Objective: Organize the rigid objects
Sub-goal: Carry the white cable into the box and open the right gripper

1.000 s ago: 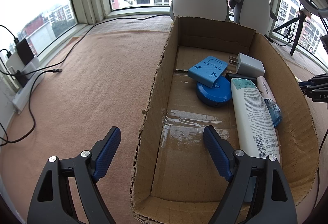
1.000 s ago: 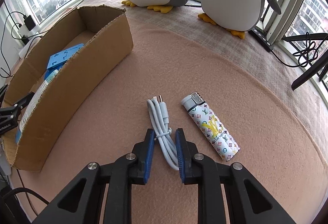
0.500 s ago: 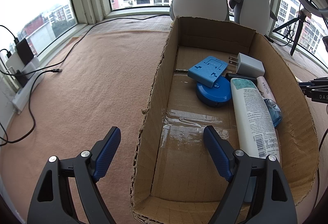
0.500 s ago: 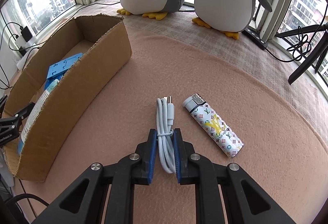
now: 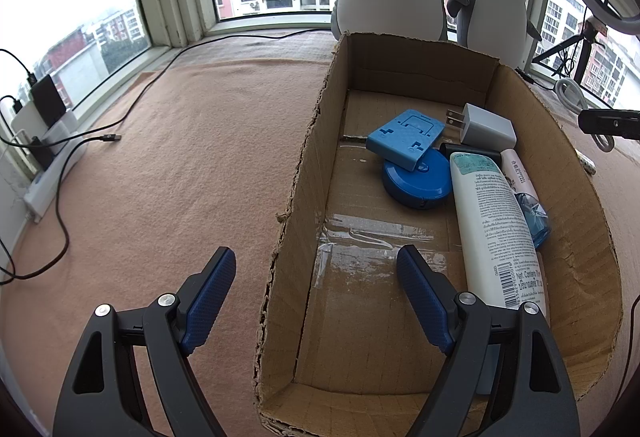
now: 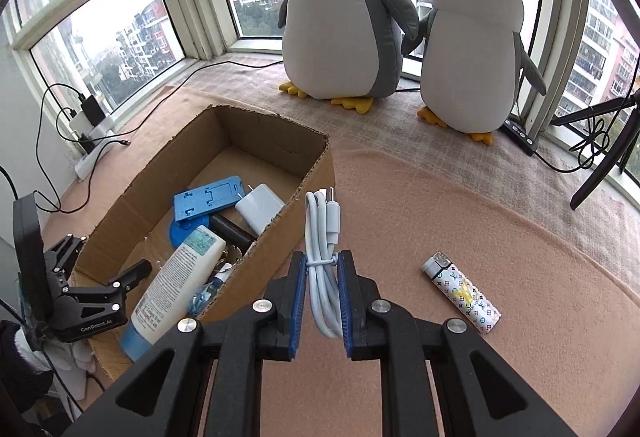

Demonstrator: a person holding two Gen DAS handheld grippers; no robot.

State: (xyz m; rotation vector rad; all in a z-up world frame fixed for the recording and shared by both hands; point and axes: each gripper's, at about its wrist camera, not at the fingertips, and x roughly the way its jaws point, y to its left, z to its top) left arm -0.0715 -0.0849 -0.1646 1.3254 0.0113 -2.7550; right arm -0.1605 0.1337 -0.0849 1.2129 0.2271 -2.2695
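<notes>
My right gripper [image 6: 322, 269] is shut on a coiled white USB cable [image 6: 321, 237], held in the air beside the cardboard box's [image 6: 276, 249] right wall. The box [image 5: 576, 197] holds a blue phone stand [image 5: 404, 139], a blue round case [image 5: 416, 179], a white charger [image 5: 486, 129], a white lotion bottle [image 5: 496, 233] and a pink tube [image 5: 518, 173]. A patterned lighter [image 6: 462, 291] lies on the pink mat to the right. My left gripper [image 5: 316, 277] is open, astride the box's left wall, holding nothing.
Two plush penguins [image 6: 348, 17] stand at the window behind the box. A power strip with black cables [image 5: 48, 157] lies at the far left. A tripod leg and cables [image 6: 600, 153] are at the right. The pink mat [image 5: 180, 157] is bare left of the box.
My right gripper closed on the white cable and lifted it off the mat, toward the box. The lighter stayed on the mat. My left gripper has not moved.
</notes>
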